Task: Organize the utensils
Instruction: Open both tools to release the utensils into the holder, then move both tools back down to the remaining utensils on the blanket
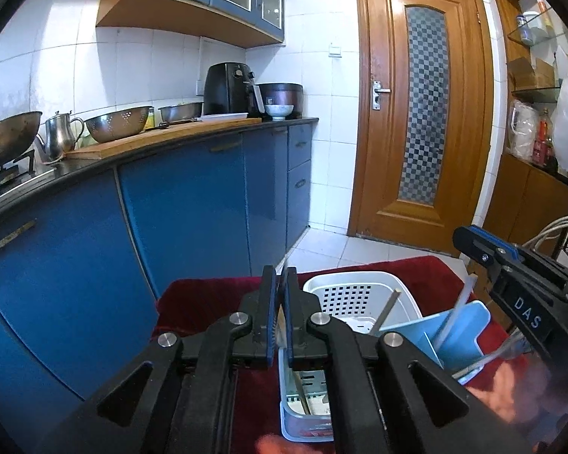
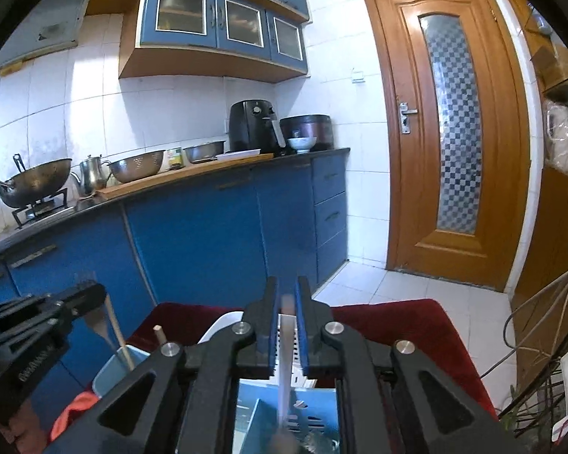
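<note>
Here right gripper [image 2: 287, 325] loosely brackets a pale, blurred utensil [image 2: 286, 355], perhaps plastic.

The white utensil [image 2: 285, 363] standing between the right gripper's [image 2: 287, 325] blue pads is smeared by blur, so whether it is a spoon, a knife or a chopstick cannot be told; its lower end is lost in the blue holder [image 2: 253, 423] (itself cut off by the bottom edge). The left gripper [image 1: 281, 302] hides most of the wooden piece [image 1: 301, 393] passing through its narrow gap, and contact with the pads is perhaps there, not certain. The white basket [image 1: 354, 278] is partly covered by that gripper. An orange blur [image 1: 500, 382] at the frame's lower right may be a hand.
</note>
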### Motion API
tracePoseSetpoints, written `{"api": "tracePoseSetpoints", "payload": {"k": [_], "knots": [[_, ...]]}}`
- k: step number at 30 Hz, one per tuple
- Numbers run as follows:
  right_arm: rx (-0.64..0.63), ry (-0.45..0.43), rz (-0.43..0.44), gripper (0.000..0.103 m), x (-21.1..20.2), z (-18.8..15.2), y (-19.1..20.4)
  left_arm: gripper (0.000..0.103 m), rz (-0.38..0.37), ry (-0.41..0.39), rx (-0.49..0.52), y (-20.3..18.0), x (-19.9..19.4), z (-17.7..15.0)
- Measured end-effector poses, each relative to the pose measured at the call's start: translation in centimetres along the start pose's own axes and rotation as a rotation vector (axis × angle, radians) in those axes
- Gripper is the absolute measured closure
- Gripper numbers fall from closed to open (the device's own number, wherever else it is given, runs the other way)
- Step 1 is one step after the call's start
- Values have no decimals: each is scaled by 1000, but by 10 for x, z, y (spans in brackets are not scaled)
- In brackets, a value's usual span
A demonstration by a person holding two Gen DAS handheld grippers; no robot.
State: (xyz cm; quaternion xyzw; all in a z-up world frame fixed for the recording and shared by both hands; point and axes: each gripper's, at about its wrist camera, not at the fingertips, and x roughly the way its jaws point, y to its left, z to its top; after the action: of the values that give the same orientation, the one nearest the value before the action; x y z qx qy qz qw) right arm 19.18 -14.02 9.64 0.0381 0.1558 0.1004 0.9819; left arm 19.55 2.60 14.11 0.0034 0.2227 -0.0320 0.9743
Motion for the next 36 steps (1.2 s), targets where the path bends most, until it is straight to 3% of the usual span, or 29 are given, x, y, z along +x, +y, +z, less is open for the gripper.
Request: {"api": "tracePoseSetpoints", "payload": {"k": [3,15,23,30,36], "knots": [[19,0,25,80,-7,3,-1,73,1,-19,13,-5,-9,0],[86,31,126,79,-55,10,-6,73,-39,-19,-7,-7,-63,8],[124,124,178,79,-94,4,-5,73,-24,-7,4,-9,-103,-3],[122,228,196,79,-126,-16,1,73,-29,56,-22,-8,-132,-24],[120,303,212,79,-140,-44,0,73,-103,136,-41,-10,-149,-54]]}}
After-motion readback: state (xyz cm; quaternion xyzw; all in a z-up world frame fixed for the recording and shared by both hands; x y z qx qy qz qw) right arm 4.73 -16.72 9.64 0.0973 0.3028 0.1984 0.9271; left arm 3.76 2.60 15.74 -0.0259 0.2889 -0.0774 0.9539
